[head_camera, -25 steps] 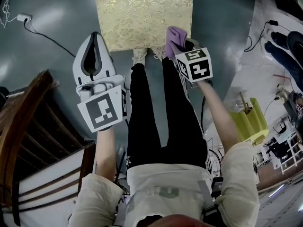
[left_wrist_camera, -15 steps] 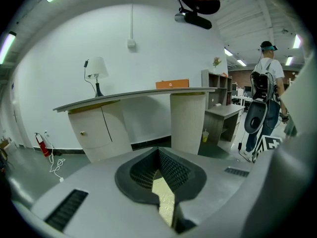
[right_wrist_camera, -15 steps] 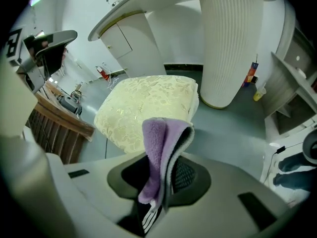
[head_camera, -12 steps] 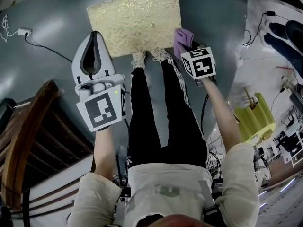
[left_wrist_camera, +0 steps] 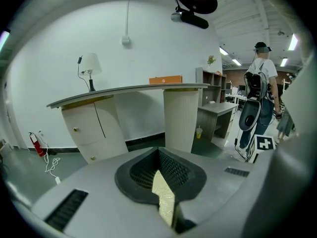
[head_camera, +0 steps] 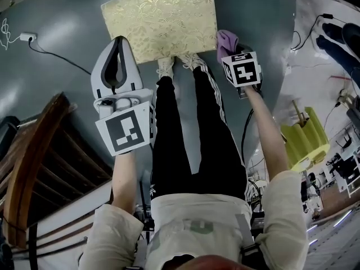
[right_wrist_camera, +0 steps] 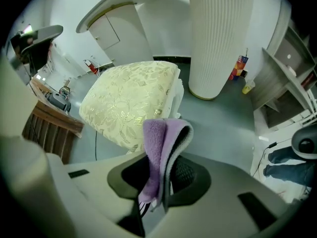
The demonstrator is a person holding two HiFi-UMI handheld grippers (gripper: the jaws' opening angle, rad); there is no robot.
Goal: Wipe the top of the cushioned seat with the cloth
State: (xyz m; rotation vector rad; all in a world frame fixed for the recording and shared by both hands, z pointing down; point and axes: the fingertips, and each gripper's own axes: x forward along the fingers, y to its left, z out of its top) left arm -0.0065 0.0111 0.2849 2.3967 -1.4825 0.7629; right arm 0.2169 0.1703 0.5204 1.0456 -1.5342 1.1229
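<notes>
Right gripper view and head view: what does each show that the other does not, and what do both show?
Only the right gripper view shows the white ribbed column and how the right gripper is shut on the purple cloth. Only the head view shows the person's black trousers, the marker cube on that gripper and a yellow-green object. Both show the cushioned seat and the purple cloth.

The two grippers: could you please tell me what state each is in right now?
Left gripper: closed, empty.
Right gripper: closed on the purple cloth.
</notes>
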